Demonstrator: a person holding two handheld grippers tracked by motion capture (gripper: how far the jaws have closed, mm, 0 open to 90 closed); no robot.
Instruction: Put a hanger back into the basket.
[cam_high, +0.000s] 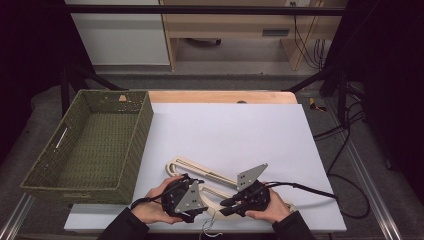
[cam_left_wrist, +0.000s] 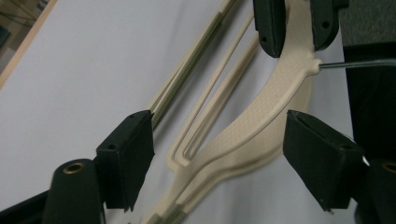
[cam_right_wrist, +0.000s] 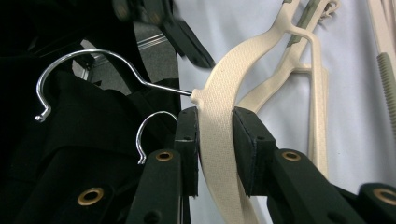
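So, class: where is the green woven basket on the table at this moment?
In the high view the green woven basket sits at the table's left side, beside the white sheet, beyond the left gripper.

We take this for a lab or test room: black frame posts (cam_high: 65, 85) and loose cables (cam_high: 345, 145) flank the table (cam_high: 225, 96) beyond our grippers, plain wooden furniture (cam_high: 235, 30) behind.

black sleeves (cam_high: 125, 226), black grippers, grey plates
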